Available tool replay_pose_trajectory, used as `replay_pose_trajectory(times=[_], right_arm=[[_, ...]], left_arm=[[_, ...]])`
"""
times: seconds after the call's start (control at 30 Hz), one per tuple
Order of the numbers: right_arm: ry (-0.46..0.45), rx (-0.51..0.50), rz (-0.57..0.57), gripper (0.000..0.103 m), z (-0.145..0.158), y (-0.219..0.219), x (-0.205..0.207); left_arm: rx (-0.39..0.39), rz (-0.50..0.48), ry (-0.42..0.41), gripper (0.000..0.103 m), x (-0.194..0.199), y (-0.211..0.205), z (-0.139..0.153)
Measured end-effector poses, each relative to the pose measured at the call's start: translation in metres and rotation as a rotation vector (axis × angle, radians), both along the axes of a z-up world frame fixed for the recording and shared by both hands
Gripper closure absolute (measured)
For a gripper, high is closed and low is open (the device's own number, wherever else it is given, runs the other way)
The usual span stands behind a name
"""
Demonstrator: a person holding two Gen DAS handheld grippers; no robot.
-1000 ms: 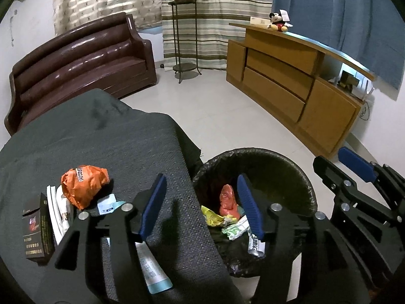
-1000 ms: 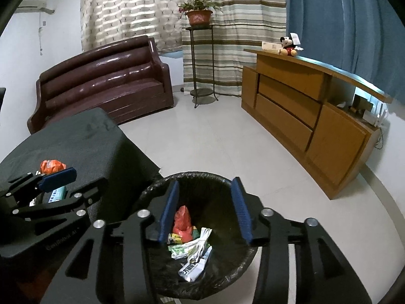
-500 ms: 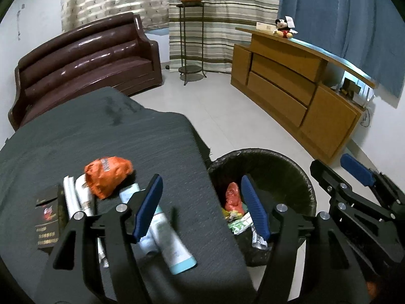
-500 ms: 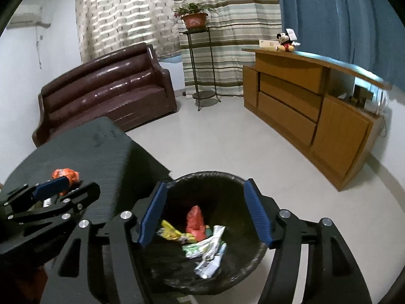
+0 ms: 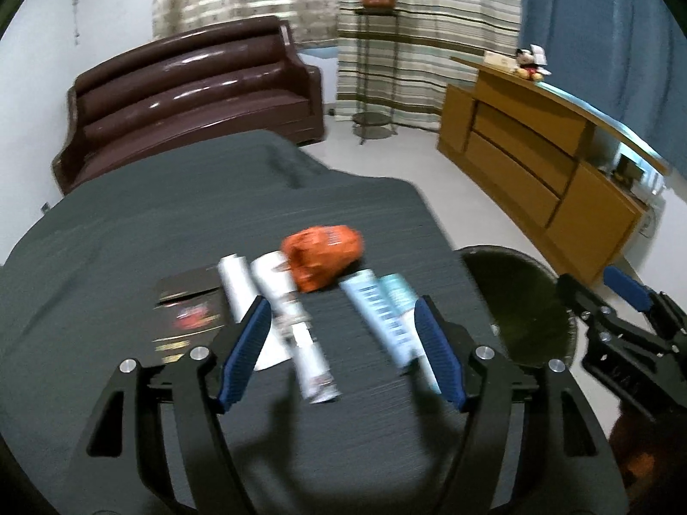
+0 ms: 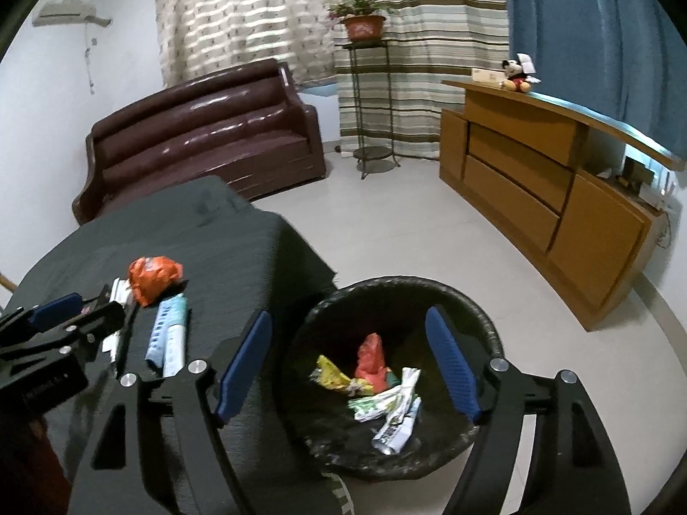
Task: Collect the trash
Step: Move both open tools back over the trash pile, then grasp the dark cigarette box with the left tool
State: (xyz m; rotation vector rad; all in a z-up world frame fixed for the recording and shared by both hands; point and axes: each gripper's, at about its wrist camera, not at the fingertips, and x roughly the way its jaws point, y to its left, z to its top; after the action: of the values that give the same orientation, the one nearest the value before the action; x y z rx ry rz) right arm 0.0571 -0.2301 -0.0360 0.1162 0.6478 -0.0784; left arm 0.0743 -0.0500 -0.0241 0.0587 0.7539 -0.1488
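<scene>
On the dark cloth-covered table [image 5: 129,231] lie a crumpled orange wrapper [image 5: 323,253], a light blue tube [image 5: 386,309], a white tube [image 5: 296,322], a white paper [image 5: 235,283] and a black box [image 5: 189,313]. My left gripper [image 5: 343,322] hovers above them, its jaws opening, nothing between them. My right gripper [image 6: 348,343] hangs over the black-lined bin [image 6: 399,296], its jaws opening and empty. Inside the bin lie a red wrapper [image 6: 371,354], a yellow wrapper [image 6: 328,375] and white-green packets [image 6: 390,407]. The orange wrapper [image 6: 153,272] and blue tube [image 6: 169,337] also show in the right wrist view.
A brown leather sofa [image 5: 189,103] stands behind the table. A wooden sideboard [image 6: 536,189] with a plush toy [image 6: 517,71] lines the right wall. A plant stand [image 6: 369,98] stands by the striped curtains. Pale floor [image 6: 408,223] lies between them.
My left gripper swung left from the bin's edge to over the table's trash and widened. My right gripper's jaws spread wider over the bin.
</scene>
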Motion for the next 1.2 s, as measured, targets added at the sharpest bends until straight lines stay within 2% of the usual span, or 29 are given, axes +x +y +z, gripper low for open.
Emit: replay_pose_trajectory(times=[0.23, 0.43, 0.93, 1.2], right_arm=[[0.019, -0.018, 0.064, 0.030, 0.000, 0.024, 0.003], [0.031, -0.020, 0.084, 0.030, -0.002, 0.036, 0.005], [0.051, 0.006, 0.115, 0.030, -0.004, 0.051, 0.024], [0.066, 0.016, 0.134, 0.030, -0.005, 0.055, 0.032]], left_arm=[[-0.002, 0.100, 0.019, 0.035, -0.003, 0.052, -0.005], [0.003, 0.150, 0.042, 0.035, -0.003, 0.076, -0.011], [0.013, 0.174, 0.091, 0.035, 0.020, 0.088, -0.025], [-0.019, 0.157, 0.159, 0.035, 0.034, 0.093, -0.033]])
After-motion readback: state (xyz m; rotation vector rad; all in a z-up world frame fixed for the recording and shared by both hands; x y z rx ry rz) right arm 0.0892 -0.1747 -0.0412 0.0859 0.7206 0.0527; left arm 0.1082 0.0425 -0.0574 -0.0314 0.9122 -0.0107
